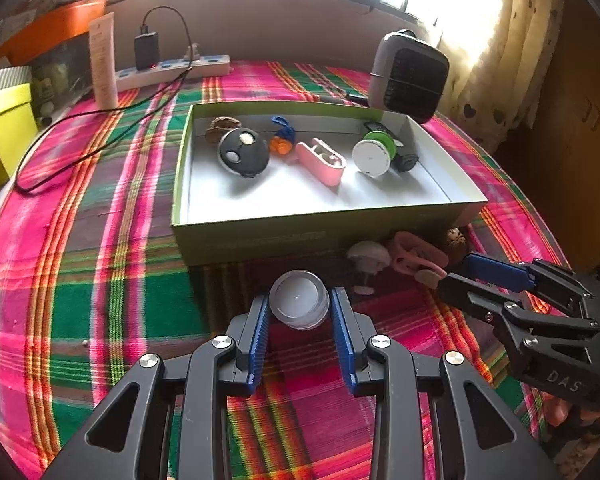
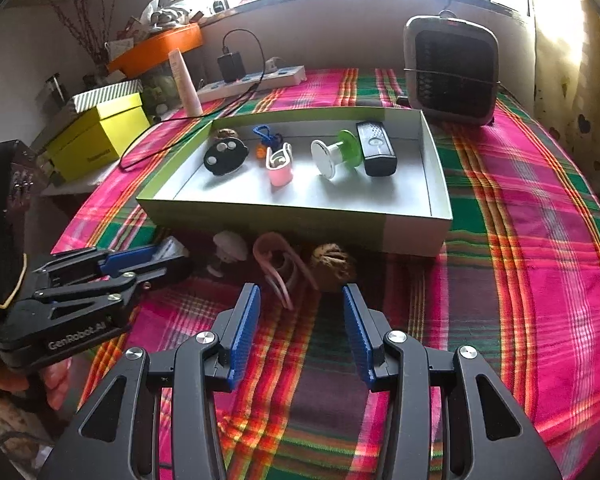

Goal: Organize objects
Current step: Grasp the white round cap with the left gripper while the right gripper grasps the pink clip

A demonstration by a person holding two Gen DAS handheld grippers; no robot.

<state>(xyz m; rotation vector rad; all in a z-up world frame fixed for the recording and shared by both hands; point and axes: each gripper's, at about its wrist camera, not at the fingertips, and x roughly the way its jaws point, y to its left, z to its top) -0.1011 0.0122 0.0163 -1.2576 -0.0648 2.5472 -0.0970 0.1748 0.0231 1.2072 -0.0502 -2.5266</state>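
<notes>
Plaid-clothed table (image 1: 100,288) beneath a bright window. Left gripper (image 1: 300,304): pads clamped on a small clear round jar (image 1: 299,303), just before the green box (image 1: 260,240); judged light, rigid, slick-walled, best gripped across its sides. Right gripper (image 2: 302,312): jaws parted, nothing between them, near a pink clip (image 2: 278,268) and a walnut (image 2: 332,264). Box already holds a pink earbud case (image 1: 321,160) and a green spool (image 1: 374,152).
</notes>
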